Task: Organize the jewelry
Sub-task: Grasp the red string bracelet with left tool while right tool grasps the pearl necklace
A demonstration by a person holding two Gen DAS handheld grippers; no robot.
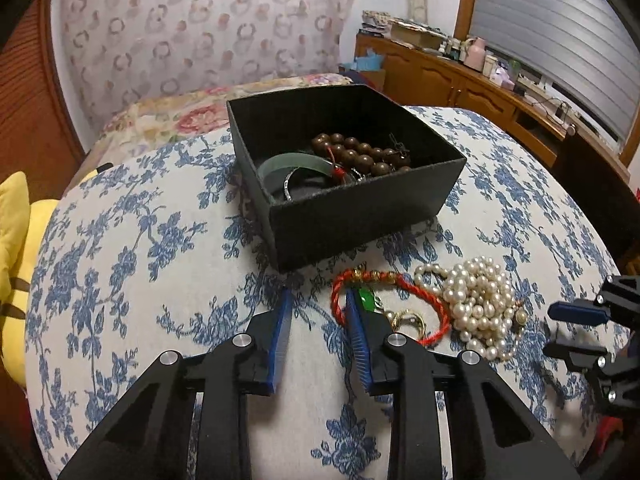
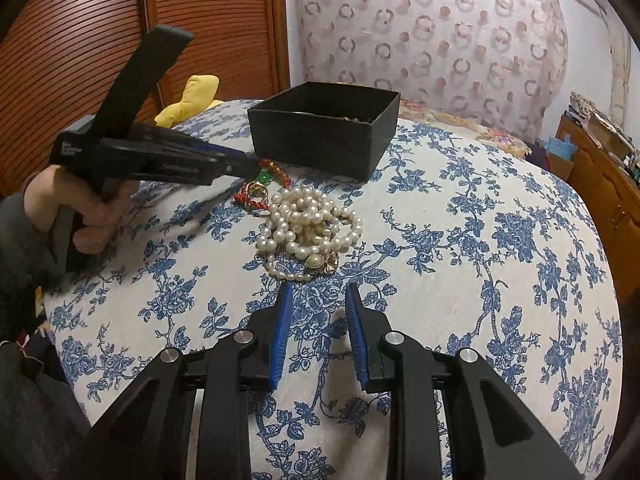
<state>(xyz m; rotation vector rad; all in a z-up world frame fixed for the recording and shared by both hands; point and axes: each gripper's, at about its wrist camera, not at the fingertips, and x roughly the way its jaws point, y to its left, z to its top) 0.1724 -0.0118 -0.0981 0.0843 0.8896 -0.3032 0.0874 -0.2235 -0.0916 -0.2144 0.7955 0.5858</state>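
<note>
A black box (image 1: 360,216) stands on the blue-flowered cloth; in it lie a brown bead bracelet (image 1: 360,154) and a green bangle (image 1: 288,164). In front of it lie a red cord bracelet (image 1: 416,292) with a green pendant (image 1: 366,299) and a heap of pearls (image 1: 476,300). My left gripper (image 1: 318,296) is open, its right finger over the red cord's left end. My right gripper (image 2: 318,290) is open and empty, just short of the pearls (image 2: 308,228). The right wrist view shows the box (image 2: 320,140), the left gripper (image 2: 248,164) and the red cord (image 2: 256,200).
A yellow plush toy (image 1: 14,264) lies at the left edge of the bed. A flowered pillow (image 1: 180,116) lies behind the box. A wooden cabinet (image 1: 480,92) with clutter stands at the right. Wooden slatted doors (image 2: 80,40) are at the left.
</note>
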